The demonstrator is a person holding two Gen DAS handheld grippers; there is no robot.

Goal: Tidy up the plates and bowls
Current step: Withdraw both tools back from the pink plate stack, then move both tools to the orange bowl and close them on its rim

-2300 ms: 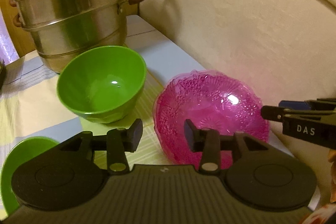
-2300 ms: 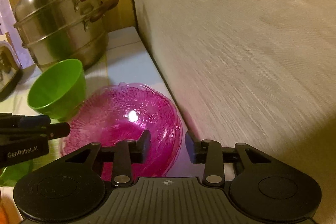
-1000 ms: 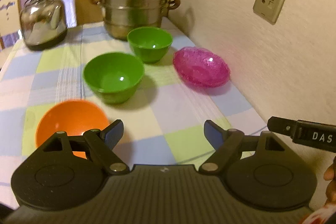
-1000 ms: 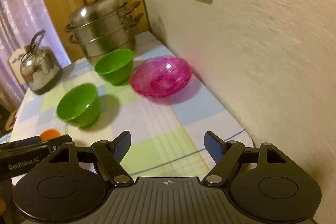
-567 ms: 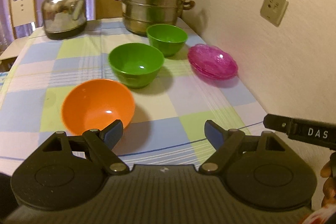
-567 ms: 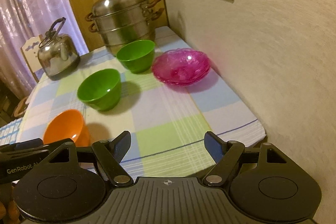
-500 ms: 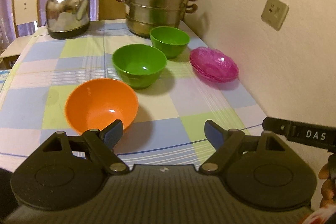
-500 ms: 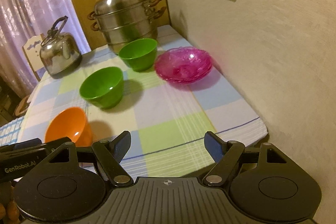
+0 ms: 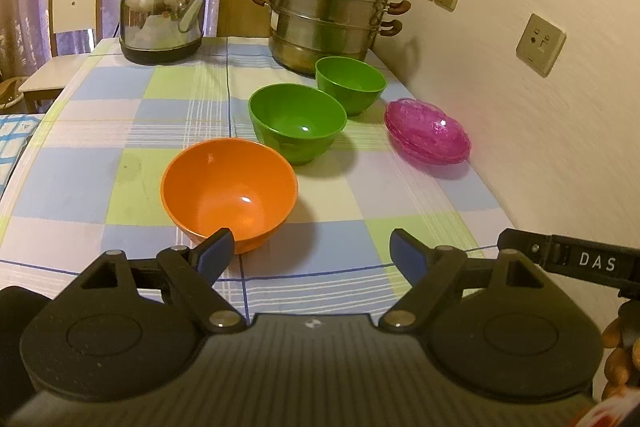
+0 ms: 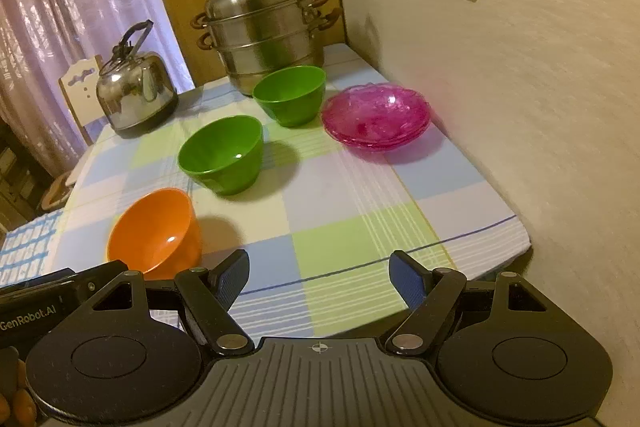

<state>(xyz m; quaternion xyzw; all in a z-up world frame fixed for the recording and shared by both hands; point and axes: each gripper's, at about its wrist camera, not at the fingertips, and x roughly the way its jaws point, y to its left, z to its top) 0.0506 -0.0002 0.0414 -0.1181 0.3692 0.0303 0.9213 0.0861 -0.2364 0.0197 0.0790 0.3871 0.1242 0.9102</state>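
Both your left gripper (image 9: 308, 253) and right gripper (image 10: 318, 273) are wide apart and empty, so pinch the thin rim of the orange bowl (image 9: 230, 193) near you on the checked tablecloth (image 9: 404, 195); it looks light, hard and slippery.

A: Any text readable?
B: Two bits. "DAS", white letters, on the right gripper (image 9: 576, 261) body, seen in left wrist view.
A: Other?
B: "GenRobot.AI" on the left gripper (image 10: 44, 301) body, right wrist view. Nothing else legible.
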